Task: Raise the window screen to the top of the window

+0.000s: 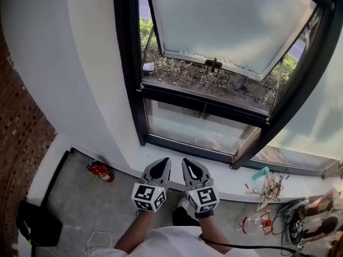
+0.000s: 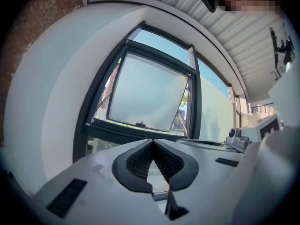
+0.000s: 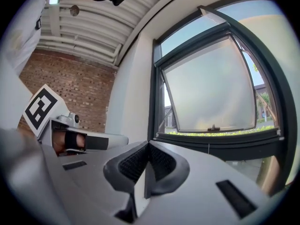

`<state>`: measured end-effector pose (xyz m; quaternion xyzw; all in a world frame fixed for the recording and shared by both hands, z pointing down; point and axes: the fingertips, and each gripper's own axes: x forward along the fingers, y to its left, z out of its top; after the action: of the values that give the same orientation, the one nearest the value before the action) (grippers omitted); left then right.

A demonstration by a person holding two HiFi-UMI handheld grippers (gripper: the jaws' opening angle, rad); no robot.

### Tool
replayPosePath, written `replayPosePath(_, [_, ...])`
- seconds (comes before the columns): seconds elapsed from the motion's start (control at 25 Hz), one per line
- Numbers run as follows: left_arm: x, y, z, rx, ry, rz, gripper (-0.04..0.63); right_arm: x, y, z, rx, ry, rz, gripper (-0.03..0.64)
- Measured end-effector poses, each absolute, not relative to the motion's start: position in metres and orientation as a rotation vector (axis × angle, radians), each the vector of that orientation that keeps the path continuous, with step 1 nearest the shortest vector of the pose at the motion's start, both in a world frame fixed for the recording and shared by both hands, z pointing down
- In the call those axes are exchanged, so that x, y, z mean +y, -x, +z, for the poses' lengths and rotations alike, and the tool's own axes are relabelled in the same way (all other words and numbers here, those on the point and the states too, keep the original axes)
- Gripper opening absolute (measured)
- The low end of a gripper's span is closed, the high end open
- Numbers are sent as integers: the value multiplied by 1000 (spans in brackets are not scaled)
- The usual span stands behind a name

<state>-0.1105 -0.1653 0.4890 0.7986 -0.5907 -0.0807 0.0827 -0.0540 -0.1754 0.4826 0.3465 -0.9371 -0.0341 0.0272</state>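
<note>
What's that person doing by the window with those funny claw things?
A person stands at a window with a tool in each hand. The left hand-held gripper and the right hand-held gripper are side by side, both shut and holding nothing. They point toward the window but touch no part of it. The window's top pane is tilted open outward. A red fire extinguisher lies on the floor to the left.

Window sash point(image 1: 236, 25), top beyond head view's upper edge
</note>
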Motion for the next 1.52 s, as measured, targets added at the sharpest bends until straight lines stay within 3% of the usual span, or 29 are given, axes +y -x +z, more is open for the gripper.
replayPosePath(0.28, [-305, 82, 433, -1779, -2543, -236, 0, -316, 16, 431, -2913, -1211, -197, 2])
replayPosePath(0.52, [-373, 42, 446, -1699, -2596, -163, 0, -392, -23, 457, -2854, -1306, -57, 2])
replayPosePath(0.76, [-411, 46, 467, -1678, -2616, -50, 0, -426, -29, 477, -2806, -1333, -3, 2])
replayPosePath(1.12, [-476, 61, 483, -1727, -2852, 564, 2, -464, -30, 489, -2713, -1467, 51, 2])
replayPosePath(1.4, [-508, 57, 508, -1634, -3054, 1079, 114, -473, -14, 504, -2665, -1499, 90, 2])
replayPosePath(1.52, [-516, 54, 528, -1528, -3090, 1331, 127, -478, -13, 510, -2639, -1529, 105, 2])
